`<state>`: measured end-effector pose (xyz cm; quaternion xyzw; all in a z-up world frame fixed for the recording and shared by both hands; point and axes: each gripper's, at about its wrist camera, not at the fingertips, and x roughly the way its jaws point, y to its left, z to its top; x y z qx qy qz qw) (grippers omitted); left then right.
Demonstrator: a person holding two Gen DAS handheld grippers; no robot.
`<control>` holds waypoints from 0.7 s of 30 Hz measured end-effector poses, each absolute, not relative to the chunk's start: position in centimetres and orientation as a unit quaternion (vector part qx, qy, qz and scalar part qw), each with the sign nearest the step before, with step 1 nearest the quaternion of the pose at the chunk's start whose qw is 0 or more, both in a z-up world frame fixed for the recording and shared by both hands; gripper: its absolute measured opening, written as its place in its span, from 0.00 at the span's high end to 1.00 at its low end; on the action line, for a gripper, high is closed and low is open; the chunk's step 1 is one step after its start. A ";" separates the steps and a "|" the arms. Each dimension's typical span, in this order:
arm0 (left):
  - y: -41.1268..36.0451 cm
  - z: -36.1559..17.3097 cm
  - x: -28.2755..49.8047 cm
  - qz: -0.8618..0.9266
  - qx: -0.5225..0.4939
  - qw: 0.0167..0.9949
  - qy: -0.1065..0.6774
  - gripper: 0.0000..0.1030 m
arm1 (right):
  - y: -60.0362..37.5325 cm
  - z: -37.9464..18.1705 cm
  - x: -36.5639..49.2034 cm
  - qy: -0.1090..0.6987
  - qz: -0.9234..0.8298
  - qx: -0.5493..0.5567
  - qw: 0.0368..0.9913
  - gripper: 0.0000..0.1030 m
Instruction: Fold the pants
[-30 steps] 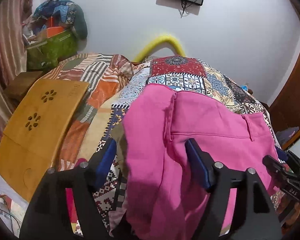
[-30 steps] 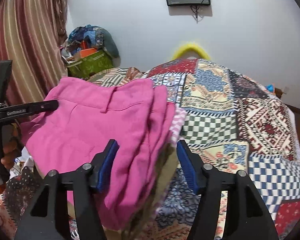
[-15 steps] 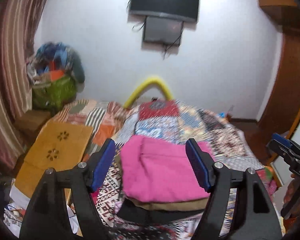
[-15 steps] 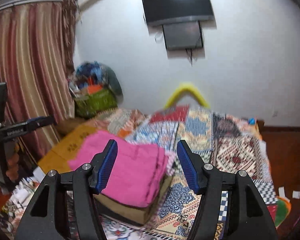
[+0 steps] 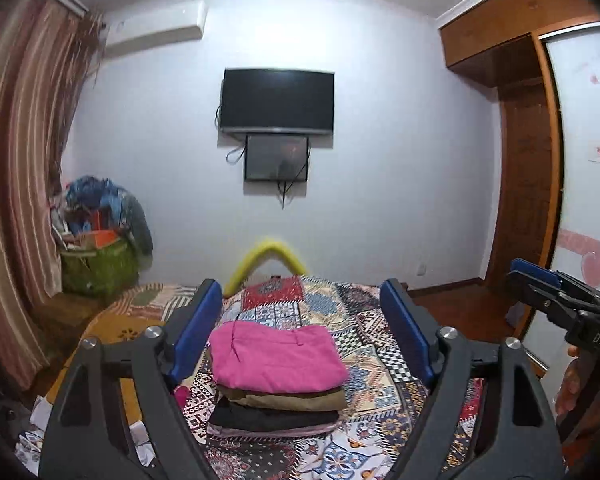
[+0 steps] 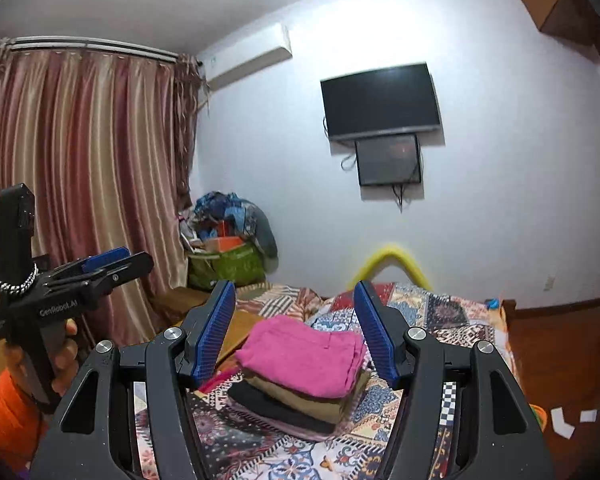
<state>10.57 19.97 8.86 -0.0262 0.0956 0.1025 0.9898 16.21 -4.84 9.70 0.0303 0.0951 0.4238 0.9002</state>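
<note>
Folded pink pants point(image 5: 276, 354) lie on top of a stack of folded clothes, tan and black below, on the patchwork bedspread point(image 5: 364, 344). They also show in the right wrist view point(image 6: 304, 354). My left gripper point(image 5: 302, 312) is open and empty, held well back from and above the stack. My right gripper point(image 6: 294, 312) is open and empty too, also raised and back from the pants. Each gripper shows in the other's view, the right one point(image 5: 540, 284) at the right edge and the left one point(image 6: 108, 264) at the left.
A wooden lap tray point(image 6: 236, 332) lies on the bed left of the stack. A green basket of clothes point(image 5: 96, 264) stands in the far left corner by the curtain point(image 6: 80, 184). A TV point(image 5: 278, 102) hangs on the wall. A wardrobe point(image 5: 528, 184) is at right.
Both grippers have pulled back and up from the pink pants, which were close in front a second ago. The pants stay folded on the stack.
</note>
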 end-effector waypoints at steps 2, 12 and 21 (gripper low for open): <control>18.8 9.0 8.9 0.101 -0.022 0.991 0.087 0.15 | -5.1 9.4 15.1 0.091 0.424 0.031 0.900 0.43; 15.0 7.4 3.4 0.086 -0.022 0.993 0.078 0.03 | -6.5 8.5 12.3 0.078 0.409 0.037 0.908 0.30; 14.7 5.4 2.2 0.086 -0.040 0.992 0.082 0.00 | -6.8 8.1 10.7 0.071 0.389 0.030 0.918 0.11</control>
